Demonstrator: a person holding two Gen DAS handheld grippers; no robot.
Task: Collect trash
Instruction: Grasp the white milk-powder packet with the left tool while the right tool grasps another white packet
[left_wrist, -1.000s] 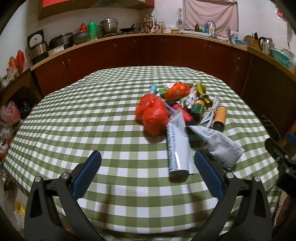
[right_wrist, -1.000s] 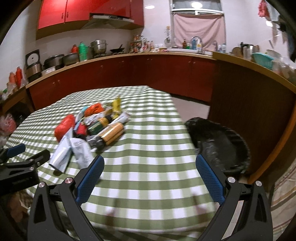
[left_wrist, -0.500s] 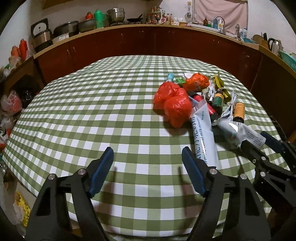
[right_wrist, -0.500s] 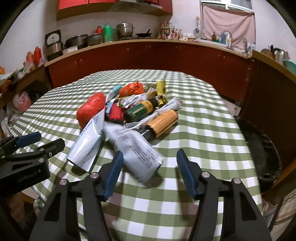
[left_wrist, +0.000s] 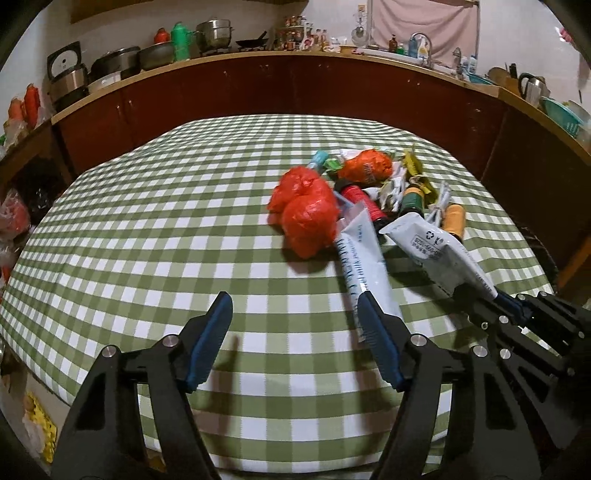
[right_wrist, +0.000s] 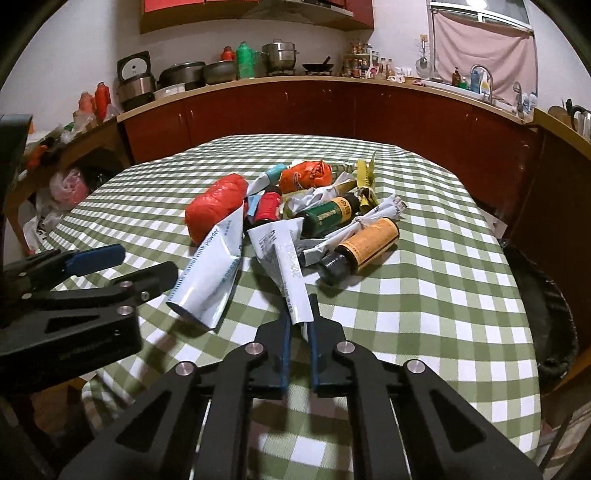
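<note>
The right gripper (right_wrist: 299, 325) is closed on the near end of a white pouch (right_wrist: 286, 258), so it can be lifted from the worktop (right_wrist: 424, 295). The left gripper (left_wrist: 295, 332) is kept half open, empty, beside the milk powder pouch (left_wrist: 364, 266).

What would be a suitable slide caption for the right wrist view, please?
Right gripper shut on a white pouch beside the trash pile on the green checked tablecloth.

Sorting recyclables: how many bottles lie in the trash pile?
3 visible: an orange-labelled bottle at the pile's right edge, a green bottle behind it, a red bottle mid-pile. Wrappers may hide more.
</note>
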